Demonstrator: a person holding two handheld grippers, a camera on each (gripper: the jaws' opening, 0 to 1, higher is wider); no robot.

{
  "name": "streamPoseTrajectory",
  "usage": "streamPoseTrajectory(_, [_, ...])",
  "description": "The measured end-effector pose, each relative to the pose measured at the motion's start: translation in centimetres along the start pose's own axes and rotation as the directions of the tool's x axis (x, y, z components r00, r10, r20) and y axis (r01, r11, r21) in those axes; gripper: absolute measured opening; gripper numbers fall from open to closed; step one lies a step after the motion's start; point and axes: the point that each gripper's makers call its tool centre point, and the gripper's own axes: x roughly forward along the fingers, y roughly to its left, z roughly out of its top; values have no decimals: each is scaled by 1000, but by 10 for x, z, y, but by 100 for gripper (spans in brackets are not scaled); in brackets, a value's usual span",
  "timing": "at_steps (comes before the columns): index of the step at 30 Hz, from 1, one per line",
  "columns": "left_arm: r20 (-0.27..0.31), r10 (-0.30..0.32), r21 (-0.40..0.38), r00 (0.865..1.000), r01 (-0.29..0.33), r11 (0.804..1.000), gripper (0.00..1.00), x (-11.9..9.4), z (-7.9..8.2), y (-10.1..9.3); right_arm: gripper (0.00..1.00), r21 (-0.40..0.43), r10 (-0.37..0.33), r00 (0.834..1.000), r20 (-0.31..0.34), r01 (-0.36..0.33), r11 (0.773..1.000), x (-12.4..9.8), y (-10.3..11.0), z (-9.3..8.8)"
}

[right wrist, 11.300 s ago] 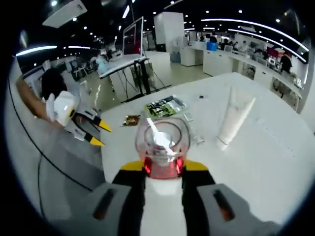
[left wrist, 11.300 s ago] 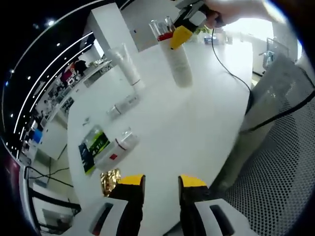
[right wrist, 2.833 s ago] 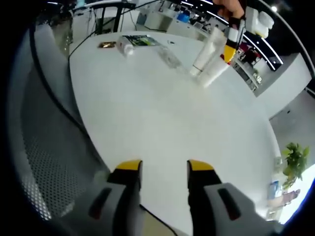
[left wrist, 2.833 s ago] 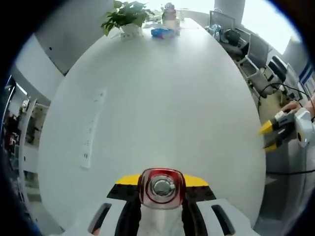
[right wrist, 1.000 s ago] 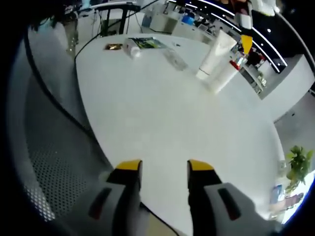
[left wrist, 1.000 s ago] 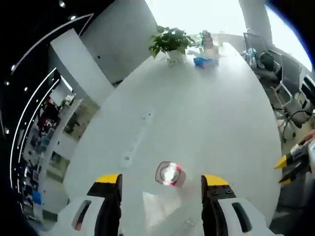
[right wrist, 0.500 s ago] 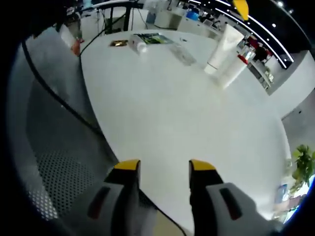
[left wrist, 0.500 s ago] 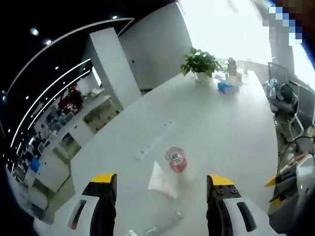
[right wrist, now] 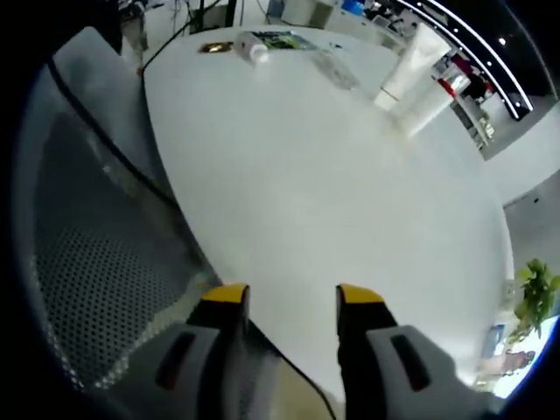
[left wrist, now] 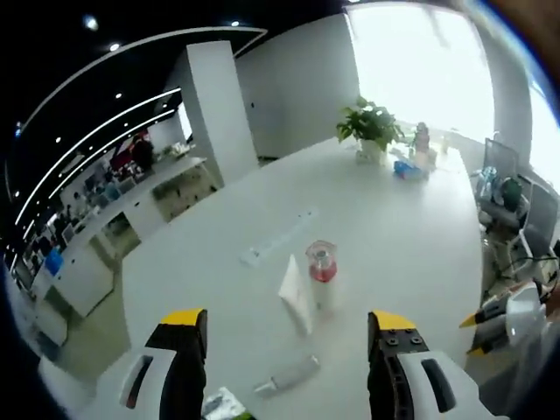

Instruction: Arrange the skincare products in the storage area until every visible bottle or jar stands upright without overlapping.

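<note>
Strong daylight blows out the window (left wrist: 411,61) behind the plant (left wrist: 371,125), ceiling strip lights (left wrist: 96,114) glow in the dim background, white table (right wrist: 332,192) glares, edges bend and blur.

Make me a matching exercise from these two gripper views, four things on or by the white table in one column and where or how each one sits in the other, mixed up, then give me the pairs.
Things:
1. red-collared bottle
2. white tube
3. clear bottle
4. potted plant

States:
A. lying flat near the left gripper
B. at the far end of the table
C. upright, clear cap on top
D. standing on its cap, flat end up

Pairs: 1-C, 2-D, 3-A, 4-B
</note>
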Motion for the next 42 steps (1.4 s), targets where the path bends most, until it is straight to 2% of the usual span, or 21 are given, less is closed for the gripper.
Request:
streamPoseTrajectory(6, [-56, -37, 11, 998, 38, 999, 76, 23, -12, 8, 43, 50, -22, 997, 75, 18, 999, -4, -7, 10])
streamPoseTrajectory(9, [-95, -75, 12, 993, 76, 997, 76, 40, -19, 8, 44, 56, -31, 996, 84, 27, 998, -4, -10, 10])
streamPoseTrajectory(10, [-101, -84, 14, 991, 86, 996, 74, 42, -19, 7, 44, 58, -32, 996, 82, 27, 998, -3, -10, 10])
streamPoseTrajectory(12, [-119, -142, 22, 983, 146, 989, 72, 55, -16, -3, 44, 55, -40, 996, 79, 36, 998, -3, -12, 9])
streamPoseTrajectory(14, [-129, -156, 30, 979, 161, 987, 70, 68, -12, -3, 44, 59, -44, 996, 82, 39, 997, -4, -13, 9])
streamPoseTrajectory(17, [-141, -198, 17, 970, 202, 979, 58, 83, -4, -5, 44, 63, -45, 996, 78, 41, 997, -3, -13, 8])
streamPoseTrajectory(19, [-153, -207, 25, 966, 213, 977, 46, 90, 1, -5, 44, 67, -45, 996, 76, 40, 997, -2, -14, 7])
streamPoseTrajectory(21, [-167, -216, 31, 962, 224, 974, 39, 96, 3, -5, 44, 71, -35, 997, 70, 30, 997, -1, -13, 5])
streamPoseTrajectory(23, [-192, -232, 32, 954, 242, 970, 36, 104, 1, -8, 44, 67, -39, 997, 71, 35, 997, -1, -14, 5])
streamPoseTrajectory(24, [-216, -248, 32, 944, 261, 965, 34, 105, -2, -10, 44, 68, -41, 996, 77, 36, 997, -1, -14, 6])
streamPoseTrajectory(26, [-256, -240, 56, 936, 262, 963, 25, 109, -8, -7, 44, 69, -42, 996, 78, 36, 997, -1, -14, 6])
streamPoseTrajectory(29, [-297, -254, 67, 921, 285, 956, 25, 113, -15, -10, 44, 67, -44, 996, 78, 39, 997, -2, -15, 6])
streamPoseTrajectory(31, [-343, -268, 64, 900, 307, 950, 25, 112, -26, -16, 44, 66, -49, 995, 86, 43, 997, -3, -16, 6])
streamPoseTrajectory(33, [-367, -256, 93, 894, 309, 946, 24, 114, -32, -15, 44, 65, -47, 995, 87, 42, 997, -3, -16, 7])
streamPoseTrajectory(34, [-387, -263, 106, 884, 326, 939, 24, 114, -37, -17, 44, 63, -49, 995, 88, 44, 997, -3, -16, 7])
streamPoseTrajectory(39, [-379, -259, 139, 888, 332, 933, 21, 121, -34, -16, 44, 64, -54, 995, 88, 48, 997, -3, -17, 7])
streamPoseTrajectory(42, [-371, -270, 159, 889, 347, 924, 15, 124, -29, -19, 44, 60, -55, 995, 87, 50, 997, -3, -17, 7])
